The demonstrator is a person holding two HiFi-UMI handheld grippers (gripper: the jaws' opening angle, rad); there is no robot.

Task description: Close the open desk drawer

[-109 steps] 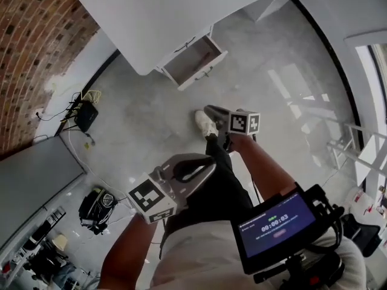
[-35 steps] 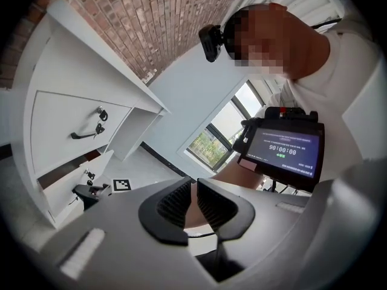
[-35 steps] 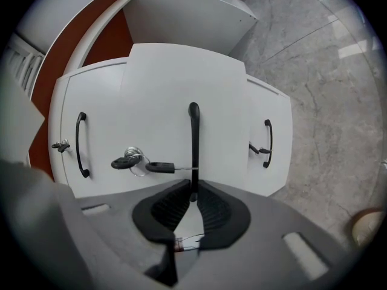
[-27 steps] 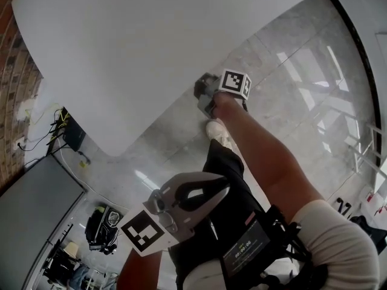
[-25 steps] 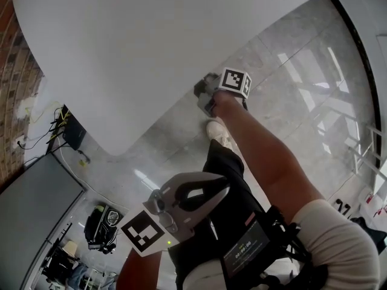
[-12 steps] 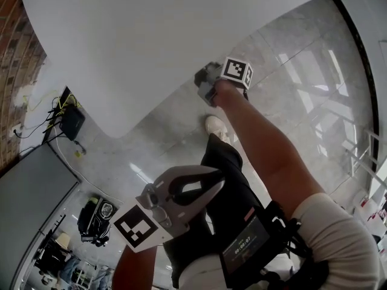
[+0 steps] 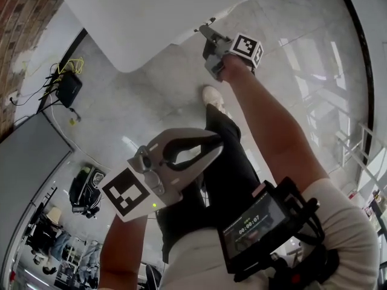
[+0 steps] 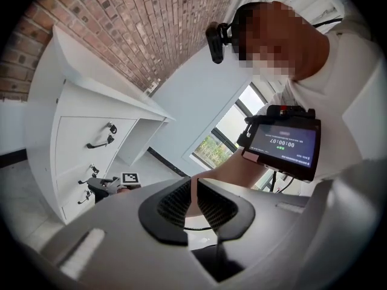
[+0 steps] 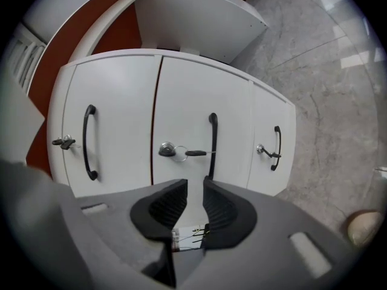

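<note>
– Over the pale stone floor (image 7: pixel 151 95), from the head view: what are we seeing?
– A person standing at a white bench (image 7: pixel 151 11). The right tongs (image 7: pixel 207 35) reach out to its edge. The left tongs (image 7: pixel 214 144) hang at the waist, apparently spare on a one-handed job.
– And the left gripper view?
– The left tongs (image 8: pixel 195 189) are pinched to a thin slit with nothing in it, pointing back at the wearer's chest-mounted timer (image 8: pixel 284 147). Off to the side stands the bench (image 8: pixel 78 101), against a brick wall (image 8: pixel 151 29).
– Does the right gripper view settle it?
– Largely. The right tongs (image 9: pixel 195 199) are narrow too, and empty. They sit nose-on and near to the drawer (image 9: pixel 193 110), the middle of three fronts, which has a key (image 9: pixel 192 153) in its lock. All three fronts look level, so the drawer reads as pushed home in the bench. Closed-up tongs make a blunt tip, better for shoving a front than for hooking a handle (image 9: pixel 212 144). Whether they touch the front I cannot tell
</note>
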